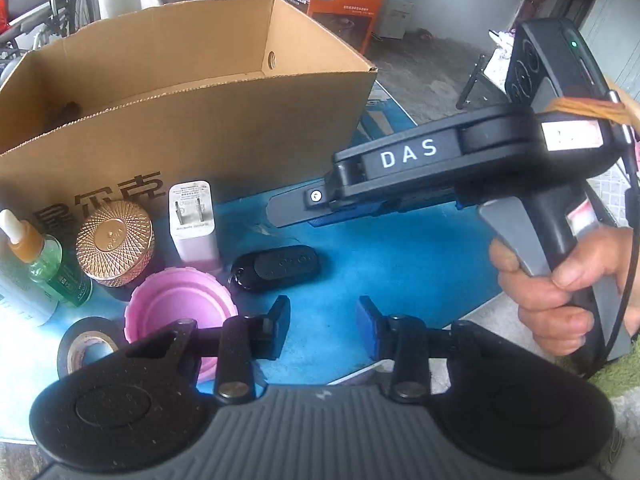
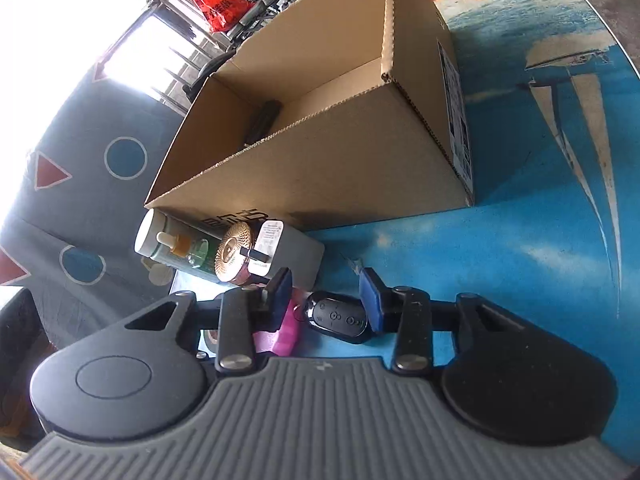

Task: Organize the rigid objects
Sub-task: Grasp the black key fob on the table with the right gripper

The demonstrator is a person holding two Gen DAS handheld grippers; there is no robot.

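A black key-fob remote (image 1: 276,266) (image 2: 336,316) lies on the blue table (image 1: 380,264). To its left are a pink bowl (image 1: 180,308), a white charger plug (image 1: 194,224), a rose-gold lidded jar (image 1: 116,246), a green dropper bottle (image 1: 48,264) and a black tape roll (image 1: 88,346). My left gripper (image 1: 324,320) hovers open just right of the pink bowl, with nothing between its fingers. My right gripper (image 1: 288,210) (image 2: 325,296), held by a hand (image 1: 560,300), hangs over the remote. Its jaws are partly apart; the remote shows between the fingers, untouched.
An open cardboard box (image 1: 200,140) (image 2: 320,168) stands behind the row of objects, with a dark item (image 2: 264,120) inside. A tall white bottle (image 2: 156,232) lies by the box's front. The table edge (image 1: 484,312) runs near the hand.
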